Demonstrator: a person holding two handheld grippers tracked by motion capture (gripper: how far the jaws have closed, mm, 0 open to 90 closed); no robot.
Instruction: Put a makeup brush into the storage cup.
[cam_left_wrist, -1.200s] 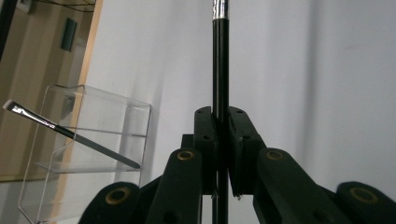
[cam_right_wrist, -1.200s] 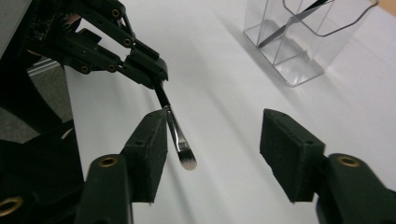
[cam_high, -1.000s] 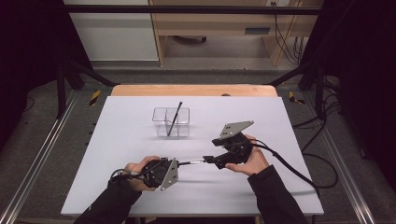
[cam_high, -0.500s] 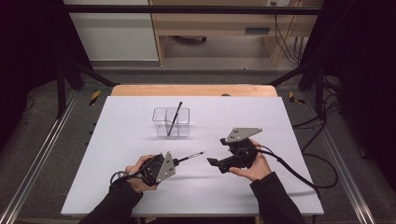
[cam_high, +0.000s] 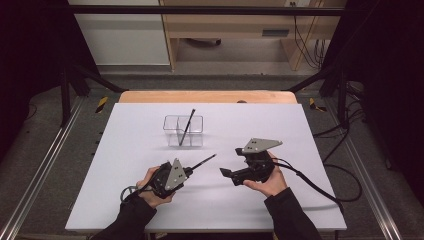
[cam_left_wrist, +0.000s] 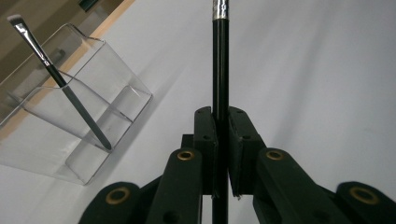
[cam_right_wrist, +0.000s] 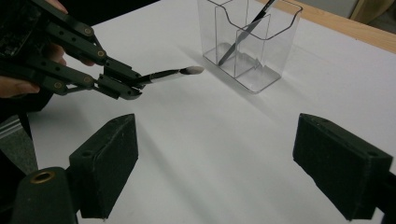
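Observation:
My left gripper (cam_high: 189, 170) is shut on the black handle of a makeup brush (cam_high: 204, 161), whose pale tip points up and to the right, toward the clear holder (cam_high: 183, 131). In the left gripper view the pads (cam_left_wrist: 205, 140) press the handle (cam_left_wrist: 220, 70) from both sides. My right gripper (cam_high: 229, 176) is a short way to the right of the brush tip; its jaws have just been opening and nothing is between them. In the right gripper view its pads (cam_right_wrist: 107, 163) stand wide apart over bare table. A second thin brush (cam_high: 187, 126) leans in the holder.
The white table top (cam_high: 300, 150) has a wooden strip (cam_high: 207, 96) along its far edge. Cables (cam_high: 320, 185) trail off to the right from the right gripper. Metal frame rails (cam_high: 45, 165) run along both sides of the table.
The right gripper, which met the brush at the left gripper a second ago, has let go and drawn back to the right. The left gripper keeps the brush.

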